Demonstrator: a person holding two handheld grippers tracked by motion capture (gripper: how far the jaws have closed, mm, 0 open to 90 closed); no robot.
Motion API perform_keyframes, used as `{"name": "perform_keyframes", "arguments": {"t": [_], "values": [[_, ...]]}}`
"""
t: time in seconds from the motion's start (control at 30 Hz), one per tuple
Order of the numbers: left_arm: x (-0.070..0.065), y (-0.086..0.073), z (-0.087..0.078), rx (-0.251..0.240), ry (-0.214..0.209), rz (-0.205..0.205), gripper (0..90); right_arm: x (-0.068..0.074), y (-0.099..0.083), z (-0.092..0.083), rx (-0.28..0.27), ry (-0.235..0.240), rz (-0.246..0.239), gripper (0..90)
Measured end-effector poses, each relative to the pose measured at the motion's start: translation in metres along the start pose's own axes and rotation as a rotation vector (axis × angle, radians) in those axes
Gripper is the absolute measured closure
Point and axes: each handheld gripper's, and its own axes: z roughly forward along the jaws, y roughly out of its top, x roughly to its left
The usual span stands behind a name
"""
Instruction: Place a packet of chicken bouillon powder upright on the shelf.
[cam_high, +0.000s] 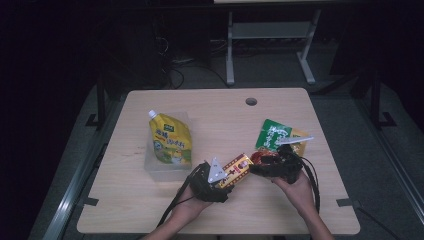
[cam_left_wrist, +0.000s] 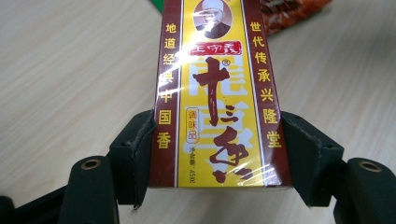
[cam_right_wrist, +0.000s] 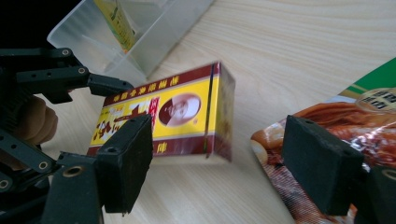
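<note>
the left tool (cam_high: 227, 175) has its jaws pressed on both sides of the red and yellow seasoning box (cam_left_wrist: 217, 93), which it holds just above the counter (cam_high: 220, 112), near the front edge. the right tool (cam_right_wrist: 217, 175) gapes wide with nothing in it, beside the box. the pouch (cam_high: 171, 140) already sits in the clear bin (cam_high: 150, 162); i'd guess the box goes there next.

Box (cam_left_wrist: 219, 93): yellow face, maroon side bands, yellow characters on bands, dark red brush lettering, small portrait at top. Pouch (cam_high: 171, 140): yellow, white cap. Packet (cam_high: 274, 134): green with white lettering, orange-red lower part. Tabletop (cam_high: 220, 115): pale wood grain. Jaws black.
</note>
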Motion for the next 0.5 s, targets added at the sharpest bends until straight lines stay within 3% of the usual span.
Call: {"name": "perform_keyframes", "arguments": {"t": [0.17,0.5], "values": [[0.001,0.002,0.001,-0.014,0.02,-0.007,32.5,-0.002,-0.001,0.005,0.01,0.017,0.027,24.2],[-0.001,0.009,0.003,-0.05,0.049,-0.02,32.5,-0.009,-0.001,0.015,0.015,0.111,0.128,27.4]]}}
